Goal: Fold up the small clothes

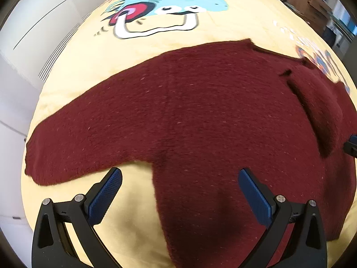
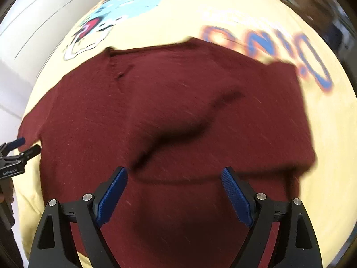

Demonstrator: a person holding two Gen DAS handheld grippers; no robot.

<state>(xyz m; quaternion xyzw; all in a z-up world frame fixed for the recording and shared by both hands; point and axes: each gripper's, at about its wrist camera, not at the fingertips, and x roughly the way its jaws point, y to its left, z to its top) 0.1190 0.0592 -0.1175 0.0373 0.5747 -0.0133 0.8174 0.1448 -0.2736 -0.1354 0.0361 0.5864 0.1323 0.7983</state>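
Observation:
A dark red knitted sweater (image 1: 200, 116) lies on a yellow blanket (image 1: 133, 51) with a cartoon dinosaur print. One sleeve stretches out to the left in the left wrist view. On the right side a sleeve is folded over the body (image 2: 256, 116), leaving a raised crease. My left gripper (image 1: 179, 178) hovers open above the sweater's armpit area, nothing between its blue pads. My right gripper (image 2: 174, 176) stands open over the folded part (image 2: 178, 134), with no cloth between its pads (image 2: 236, 196). The left gripper's tips (image 2: 20, 149) show at the left edge of the right wrist view.
White cabinet fronts (image 1: 33, 22) run along the blanket's left side. Cardboard boxes (image 1: 312, 4) and dark items stand beyond its far right corner. Blue lettering (image 2: 267, 44) is printed on the blanket past the sweater.

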